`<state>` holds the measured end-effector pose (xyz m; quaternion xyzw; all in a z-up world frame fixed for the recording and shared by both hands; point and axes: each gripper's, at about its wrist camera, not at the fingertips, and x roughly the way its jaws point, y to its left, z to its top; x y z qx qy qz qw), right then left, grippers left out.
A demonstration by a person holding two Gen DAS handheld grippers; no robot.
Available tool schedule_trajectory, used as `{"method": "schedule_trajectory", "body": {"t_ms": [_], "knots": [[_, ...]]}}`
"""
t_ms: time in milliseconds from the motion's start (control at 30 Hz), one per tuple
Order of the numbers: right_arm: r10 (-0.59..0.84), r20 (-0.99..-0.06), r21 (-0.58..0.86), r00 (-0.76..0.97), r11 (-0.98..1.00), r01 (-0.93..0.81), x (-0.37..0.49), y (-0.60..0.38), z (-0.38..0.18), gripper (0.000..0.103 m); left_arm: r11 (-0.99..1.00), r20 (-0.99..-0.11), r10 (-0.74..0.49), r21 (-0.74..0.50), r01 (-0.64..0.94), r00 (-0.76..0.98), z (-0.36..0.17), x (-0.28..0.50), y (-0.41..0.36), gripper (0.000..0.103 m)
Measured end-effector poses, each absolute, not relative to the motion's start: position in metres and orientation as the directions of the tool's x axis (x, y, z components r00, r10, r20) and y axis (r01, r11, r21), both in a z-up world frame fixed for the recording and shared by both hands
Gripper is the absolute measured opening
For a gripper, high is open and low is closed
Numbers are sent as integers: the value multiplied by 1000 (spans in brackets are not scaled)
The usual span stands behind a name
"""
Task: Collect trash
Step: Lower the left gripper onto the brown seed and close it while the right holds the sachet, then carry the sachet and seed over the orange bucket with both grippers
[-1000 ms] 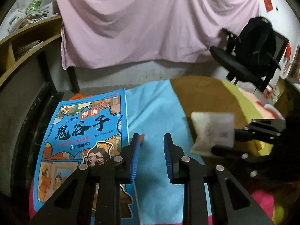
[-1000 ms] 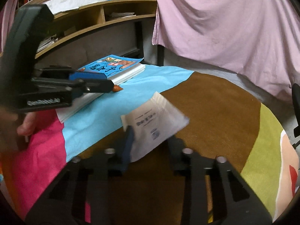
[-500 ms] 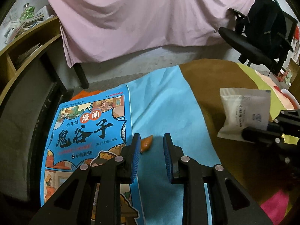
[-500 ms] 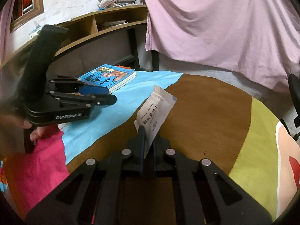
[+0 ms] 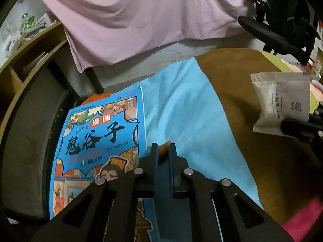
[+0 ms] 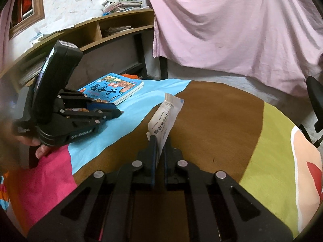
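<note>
Setting: round surface (image 6: 220, 121) under a patchwork cloth of blue, brown, green and pink panels; pink sheet (image 6: 232, 24) hanging behind it; curved wooden shelf (image 6: 113, 26) along the wall.
Book: blue comic book (image 5: 103, 133) lying flat on the blue panel near the far left edge of the surface.
Left claw (image 5: 163, 151): jaws have just been closing and are now pinched together on a small orange scrap (image 5: 164, 151), right beside the book's right edge, down at the blue panel.
Right claw (image 6: 159, 144): clamped tight on the lower end of a white paper packet (image 6: 164, 119), which stands up out of the jaws, lifted clear above the brown panel.
Hand (image 6: 38, 147): fingers gripping the left claw's handle, over the pink panel.
Chair: black office chair (image 5: 282, 20) beyond the far right edge.
</note>
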<state>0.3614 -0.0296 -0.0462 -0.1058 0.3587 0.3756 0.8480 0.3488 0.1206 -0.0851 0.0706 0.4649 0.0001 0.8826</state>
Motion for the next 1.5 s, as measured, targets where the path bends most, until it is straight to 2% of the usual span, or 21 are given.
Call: {"method": "schedule_trajectory", "body": {"t_ms": [67,433,533,600,667,700,1100,1233,1367,1500], "knots": [[560,-686,91,465,699,-709,360,-32,-44,35,992,-819,59,113,59,570,-82,346,121,0],[569,-667,116,480,717,-688,348,-50,-37,35,998,-819,31,59,31,573,-75,341,119,0],[576,-662,124,480,716,-687,346,-52,-37,35,998,-793,14,46,37,609,-67,339,118,0],[581,-657,130,480,714,-688,345,-53,-37,35,997,-788,16,62,53,615,-64,342,114,5],[585,-654,136,479,714,-687,346,-54,-38,35,993,-792,51,106,56,609,-66,348,111,21],[586,-654,139,478,714,-686,346,-55,-39,35,991,-792,62,120,54,607,-67,351,110,22],[614,-648,206,451,712,-671,352,-62,-41,35,992,-845,32,94,88,535,-83,364,115,22],[606,-647,191,463,717,-670,350,-61,-39,35,982,-855,91,162,97,510,-85,366,108,18],[601,-643,178,476,721,-670,347,-61,-34,35,976,-861,127,198,96,492,-88,364,106,9],[600,-639,171,481,721,-671,342,-65,-32,35,978,-858,126,191,81,497,-88,359,108,9]]}}
